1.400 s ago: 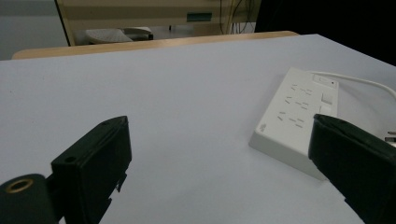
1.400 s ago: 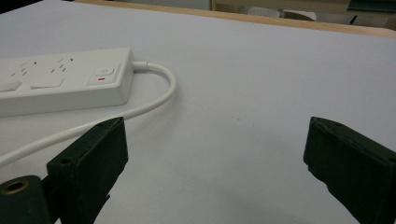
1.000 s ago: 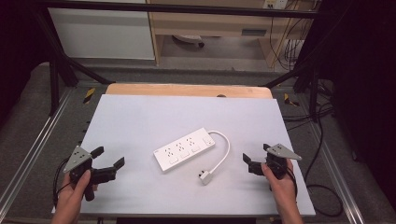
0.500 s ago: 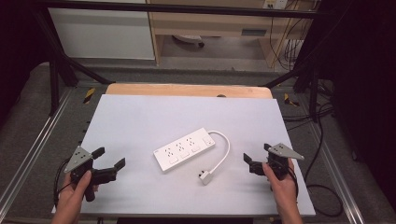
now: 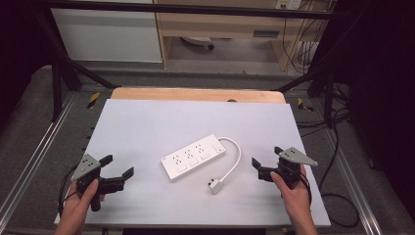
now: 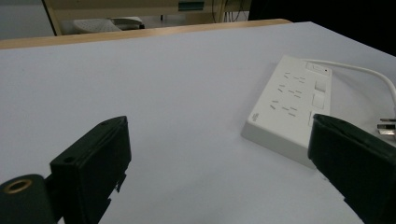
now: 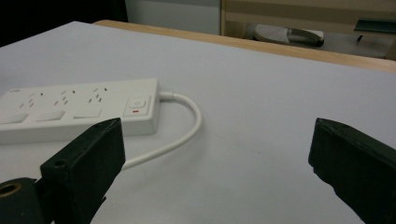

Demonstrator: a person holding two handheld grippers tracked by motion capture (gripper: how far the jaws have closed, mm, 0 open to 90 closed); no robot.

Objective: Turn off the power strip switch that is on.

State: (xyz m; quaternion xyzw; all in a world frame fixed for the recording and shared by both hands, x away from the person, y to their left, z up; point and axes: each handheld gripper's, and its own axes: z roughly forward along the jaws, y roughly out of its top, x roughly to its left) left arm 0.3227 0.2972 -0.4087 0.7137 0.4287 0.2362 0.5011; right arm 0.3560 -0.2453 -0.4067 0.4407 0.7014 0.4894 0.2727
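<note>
A white power strip [image 5: 193, 156] lies flat near the middle of the desk [image 5: 147, 117], its long axis running on a diagonal from the near-left toward the far-right. Its switch end points to the far right, and from there a white cord [image 5: 236, 156] loops round toward the near edge and ends in a plug [image 5: 215, 184] lying on the sheet.

The left gripper [image 5: 116, 171] is held near the near-left corner, jaws spread wide with nothing between them, aimed across at the strip's socket end. The right gripper [image 5: 266, 161] is held near the right edge, likewise spread and empty, facing the cord loop and switch end.

Neither touches anything. By my reading the plug lies closer to the right gripper, the strip's body about midway between the two.

The desk is covered by a pale, matt sheet, with a wooden strip showing along the far edge. Beyond it stand dark frame posts, a shelf unit and hanging cables.
</note>
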